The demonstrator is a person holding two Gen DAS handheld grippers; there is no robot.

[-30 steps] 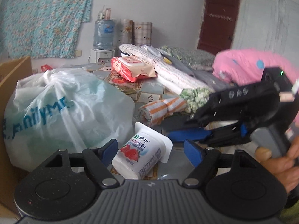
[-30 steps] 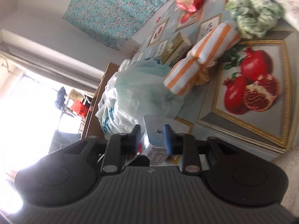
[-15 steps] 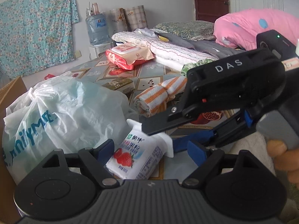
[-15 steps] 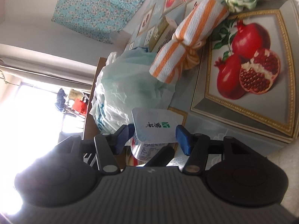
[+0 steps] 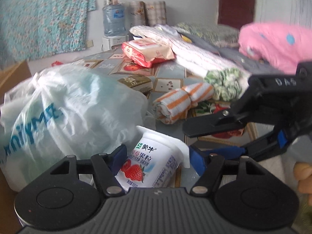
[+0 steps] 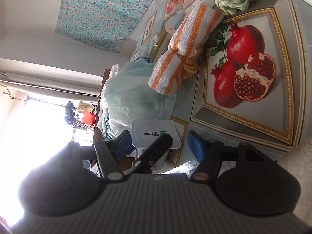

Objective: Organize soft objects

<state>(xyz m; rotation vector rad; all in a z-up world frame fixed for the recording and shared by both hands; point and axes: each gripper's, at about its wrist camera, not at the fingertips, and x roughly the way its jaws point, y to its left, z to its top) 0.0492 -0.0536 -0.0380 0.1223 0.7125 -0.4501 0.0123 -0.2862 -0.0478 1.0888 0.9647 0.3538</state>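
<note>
A white strawberry yogurt cup point(image 5: 154, 163) lies tilted between the blue pads of my left gripper point(image 5: 158, 159), which closes around it; its foil lid shows in the right wrist view point(image 6: 156, 132). My right gripper point(image 6: 159, 146) is open around the cup, rolled sideways; it also shows in the left wrist view point(image 5: 224, 136). An orange-striped rolled towel point(image 5: 181, 103) lies beyond, also in the right wrist view point(image 6: 185, 44). A green-white cloth bundle point(image 5: 224, 85) sits next to it.
A big white plastic bag point(image 5: 64, 113) fills the left. A red packet point(image 5: 144, 52), a folded white quilt point(image 5: 195, 54), a pink pillow point(image 5: 273, 42) and a small box point(image 5: 136, 81) lie on the patterned cloth point(image 6: 243, 74). A water dispenser point(image 5: 114, 23) stands behind.
My right gripper opened from around the cup and drew back to the right. The left gripper closed in around the cup, which now sits deeper between its pads.
</note>
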